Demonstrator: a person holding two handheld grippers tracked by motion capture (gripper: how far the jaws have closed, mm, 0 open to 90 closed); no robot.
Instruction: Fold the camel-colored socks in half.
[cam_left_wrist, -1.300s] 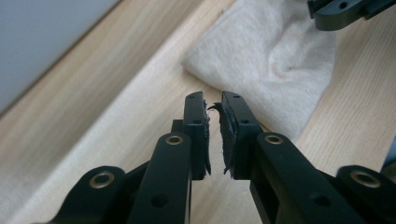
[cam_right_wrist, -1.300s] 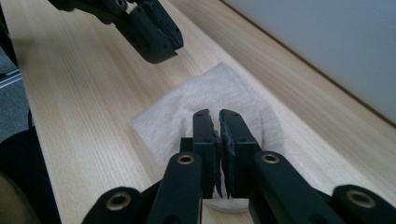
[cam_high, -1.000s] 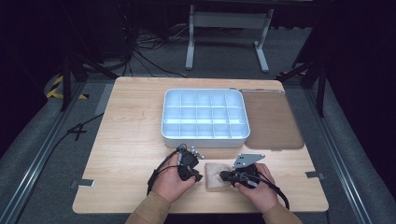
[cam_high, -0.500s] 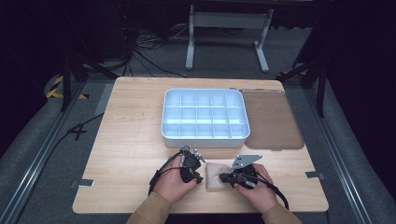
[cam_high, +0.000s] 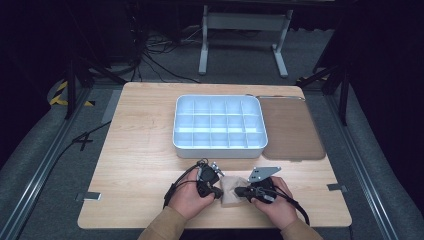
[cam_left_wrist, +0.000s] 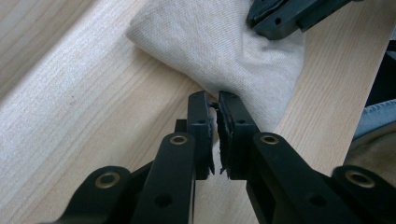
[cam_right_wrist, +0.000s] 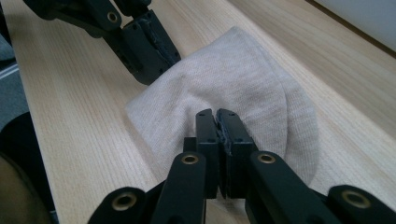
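resting low at the near table (cam_high: 140, 150) edge, both hands face inward; left gripper (cam_left_wrist: 212, 100) jaws have just been closing, pinching the beige cloth (cam_high: 231, 190) edge; right gripper (cam_right_wrist: 217, 116) pressed together on cloth between them; the pinched fabric itself hidden by the jaws

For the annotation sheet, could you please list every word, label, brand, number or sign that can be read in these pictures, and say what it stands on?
There are none: no readable text.
The beige cloth, the white divided tray, the brown mat and the wooden table bear no print.
The left gripper and the right gripper show bare black jaws with no label.
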